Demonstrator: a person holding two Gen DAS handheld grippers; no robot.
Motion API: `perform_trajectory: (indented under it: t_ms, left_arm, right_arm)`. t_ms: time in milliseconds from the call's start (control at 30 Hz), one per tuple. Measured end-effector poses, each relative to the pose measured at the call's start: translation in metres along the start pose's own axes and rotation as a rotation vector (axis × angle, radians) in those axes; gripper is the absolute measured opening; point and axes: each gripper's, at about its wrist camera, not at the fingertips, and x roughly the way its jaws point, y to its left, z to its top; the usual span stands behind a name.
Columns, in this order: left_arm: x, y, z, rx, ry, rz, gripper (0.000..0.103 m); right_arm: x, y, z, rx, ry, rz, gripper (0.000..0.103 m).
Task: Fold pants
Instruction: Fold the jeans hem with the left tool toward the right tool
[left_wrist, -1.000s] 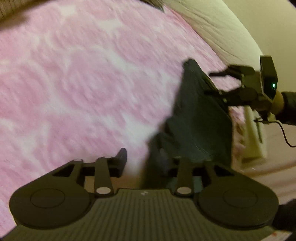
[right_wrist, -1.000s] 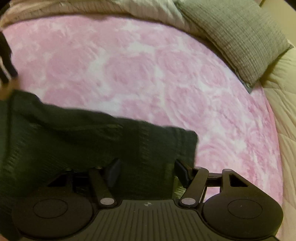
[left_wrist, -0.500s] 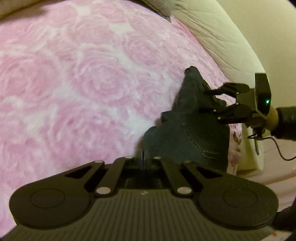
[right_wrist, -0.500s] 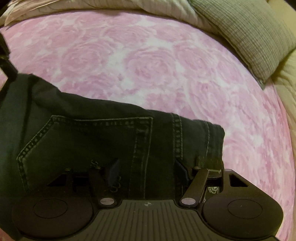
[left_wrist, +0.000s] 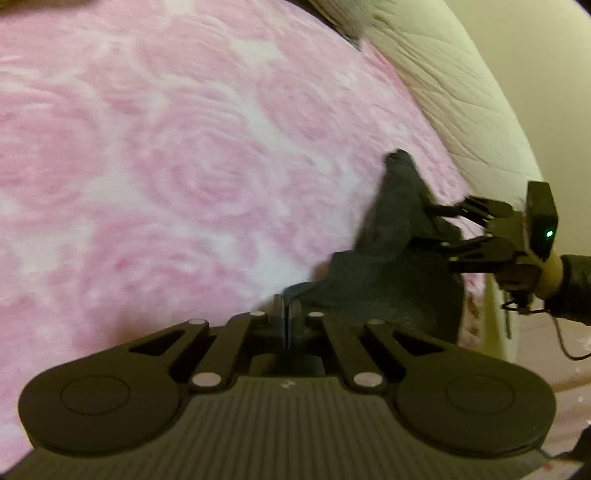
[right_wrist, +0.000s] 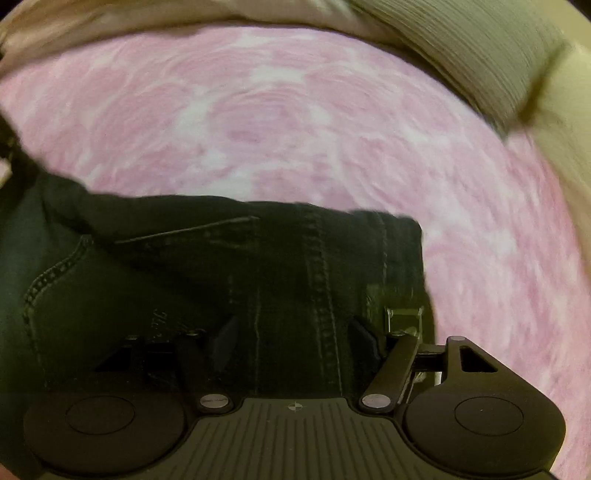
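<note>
Dark denim pants (left_wrist: 395, 243) lie bunched on the pink rose blanket (left_wrist: 155, 173), near the bed's right edge. My left gripper (left_wrist: 286, 317) is shut on a thin edge of the fabric at its near corner. In the left wrist view my right gripper (left_wrist: 439, 227) reaches in from the right, fingers apart around the pants' far part. In the right wrist view the pants (right_wrist: 221, 266) show a back pocket and seams, and the right gripper (right_wrist: 295, 336) is open with the cloth lying between and under its fingers.
A grey ribbed pillow (right_wrist: 480, 62) and a cream quilt (left_wrist: 461, 96) border the blanket's far side. A hand in a dark sleeve (left_wrist: 554, 273) holds the right gripper, with a cable hanging below. The bed's edge drops off at right (left_wrist: 495, 325).
My left gripper was open a second ago and has closed on the pants' edge. The right gripper stays open over the waistband area, and the pants have shifted a little.
</note>
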Motion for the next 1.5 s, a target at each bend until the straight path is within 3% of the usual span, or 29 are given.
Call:
perform_trajectory:
  t_ms: [167,233,300,400,500,567,667,733,800,833,933,967,1167,1267,1300,1333,1367,1500]
  left_arm:
    - [-0.036,0.003,-0.008,-0.002,-0.020,0.165,0.000]
    - [-0.044,-0.008,-0.008,0.029,-0.030,0.184,0.000]
    - [-0.042,-0.031,-0.008,0.080,-0.042,0.154,0.000]
    - [-0.017,-0.066,-0.010,0.129,-0.041,0.072,0.002]
    - [0.025,-0.094,-0.013,0.205,0.011,0.039,0.005]
    - [0.055,-0.100,-0.018,0.282,0.062,0.099,0.008]
    - [0.075,-0.098,-0.025,0.298,0.107,0.125,0.006]
    - [0.068,-0.105,-0.022,0.320,0.109,0.143,0.006]
    - [0.060,-0.115,-0.020,0.343,0.102,0.162,0.006]
    - [0.057,-0.120,-0.020,0.355,0.102,0.165,0.007]
    - [0.061,-0.130,-0.022,0.376,0.119,0.161,0.007]
    - [0.064,-0.135,-0.023,0.397,0.125,0.157,0.007]
    - [0.088,-0.150,-0.036,0.469,0.146,0.161,0.007]
    - [0.074,-0.147,-0.042,0.469,0.115,0.181,0.009]
    - [0.066,-0.143,-0.043,0.450,0.096,0.194,0.009]
    - [0.058,-0.137,-0.043,0.428,0.079,0.208,0.009]
    - [0.052,-0.129,-0.043,0.400,0.063,0.230,0.008]
    - [0.045,-0.100,-0.040,0.323,0.041,0.255,0.005]
  right_arm:
    - [-0.018,-0.004,-0.009,0.053,-0.017,-0.006,0.063]
    - [-0.031,-0.009,-0.016,0.119,-0.040,-0.077,0.063]
    - [-0.042,-0.019,-0.027,0.220,-0.054,-0.096,0.063]
    - [-0.050,-0.035,-0.050,0.349,-0.023,-0.140,0.063]
    - [-0.054,-0.050,-0.073,0.495,-0.002,-0.150,0.063]
    - [-0.054,-0.062,-0.083,0.587,-0.024,-0.139,0.063]
    - [-0.049,-0.082,-0.091,0.729,-0.077,-0.097,0.061]
    - [-0.047,-0.090,-0.088,0.771,-0.105,-0.088,0.043]
    - [-0.050,-0.090,-0.087,0.796,-0.108,-0.100,0.036]
    - [-0.052,-0.091,-0.087,0.808,-0.108,-0.108,0.024]
    - [-0.055,-0.092,-0.088,0.821,-0.106,-0.129,0.009]
    - [-0.058,-0.094,-0.086,0.804,-0.115,-0.139,0.008]
    - [-0.039,-0.099,-0.094,0.731,-0.121,-0.143,0.007]
    - [-0.038,-0.097,-0.096,0.725,-0.129,-0.148,0.008]
    - [-0.043,-0.096,-0.097,0.741,-0.138,-0.148,0.013]
    - [-0.049,-0.093,-0.100,0.754,-0.146,-0.162,0.026]
    - [-0.053,-0.089,-0.100,0.759,-0.142,-0.190,0.031]
    - [-0.081,-0.050,-0.091,0.675,-0.203,-0.235,0.035]
